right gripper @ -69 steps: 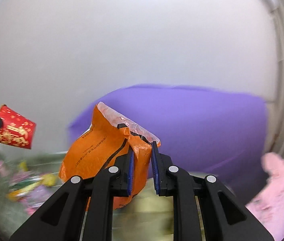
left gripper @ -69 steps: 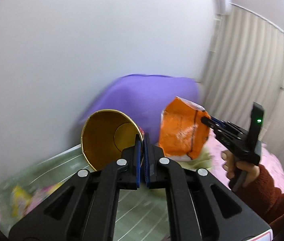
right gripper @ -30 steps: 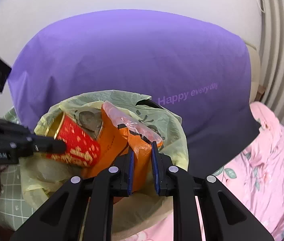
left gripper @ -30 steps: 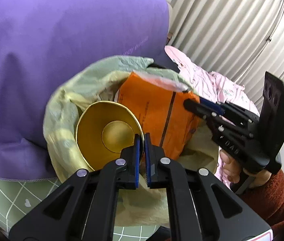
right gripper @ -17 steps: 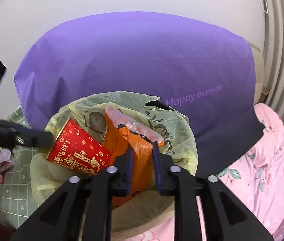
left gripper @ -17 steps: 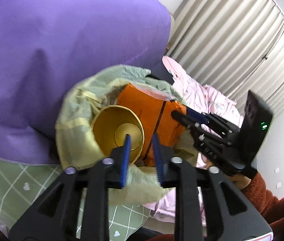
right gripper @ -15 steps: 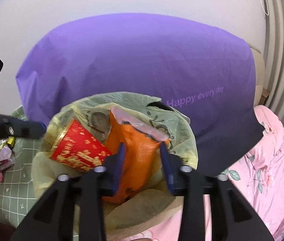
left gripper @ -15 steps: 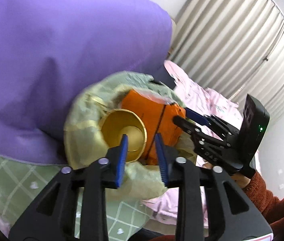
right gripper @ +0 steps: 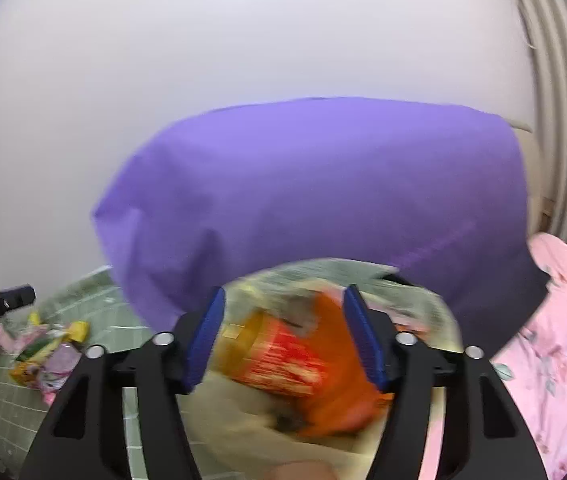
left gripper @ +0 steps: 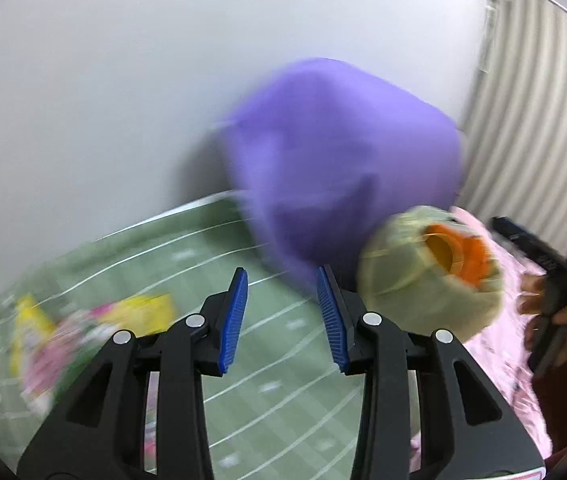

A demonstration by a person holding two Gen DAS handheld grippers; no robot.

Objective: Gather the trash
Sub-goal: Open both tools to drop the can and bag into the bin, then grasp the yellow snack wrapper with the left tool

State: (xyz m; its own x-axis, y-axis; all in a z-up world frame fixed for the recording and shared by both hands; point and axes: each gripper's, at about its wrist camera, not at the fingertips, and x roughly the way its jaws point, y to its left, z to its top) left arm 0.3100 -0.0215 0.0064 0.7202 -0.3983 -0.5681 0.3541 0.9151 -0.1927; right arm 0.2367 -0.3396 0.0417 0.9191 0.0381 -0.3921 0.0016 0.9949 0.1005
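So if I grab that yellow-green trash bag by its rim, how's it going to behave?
The trash bag looks like thin wrinkled film, so it will probably flop and sag. It holds only a paper cup and an orange snack bag, so it is likely light, though the contents may shift.

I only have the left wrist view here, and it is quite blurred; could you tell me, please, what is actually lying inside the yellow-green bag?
Observer: From the right wrist view, a red paper cup lies on its side in the trash bag, beside an orange snack packet.
Operator: Thank you. Is the right claw holding either one?
Observer: No, the right claw is open above them, gripping nothing.
Operator: And is there more litter left?
Observer: Yes, the right wrist view shows yellow and pink wrappers on the green checked sheet, near the tip of the left claw.
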